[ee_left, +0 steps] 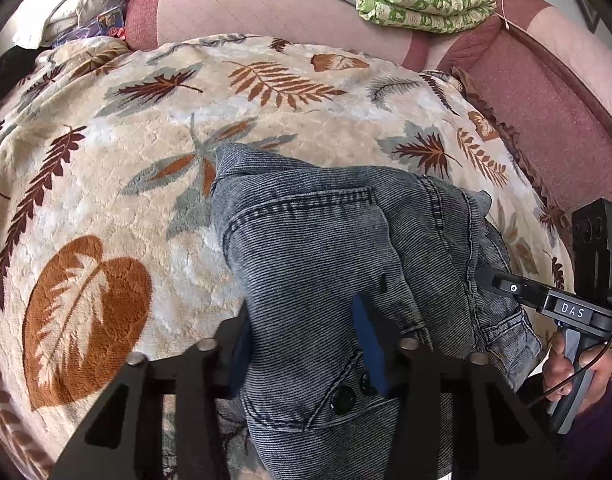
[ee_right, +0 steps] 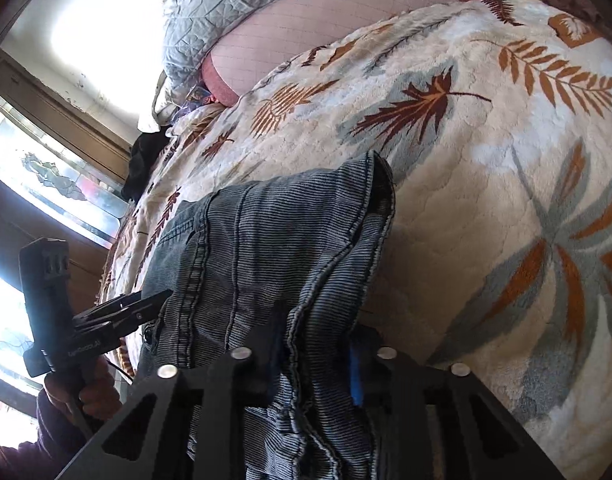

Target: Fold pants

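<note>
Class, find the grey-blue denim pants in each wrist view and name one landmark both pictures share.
Left wrist view: pants lower centre, running down between the fingers.
Right wrist view: pants centre-left, running down to the bottom edge between the fingers.
Shared landmark: the leaf-print blanket beneath them.

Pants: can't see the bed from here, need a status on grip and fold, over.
Left gripper and right gripper both shut on pants. Pants bunched on leaf blanket, fold not finished. Nothing in the way.
</note>
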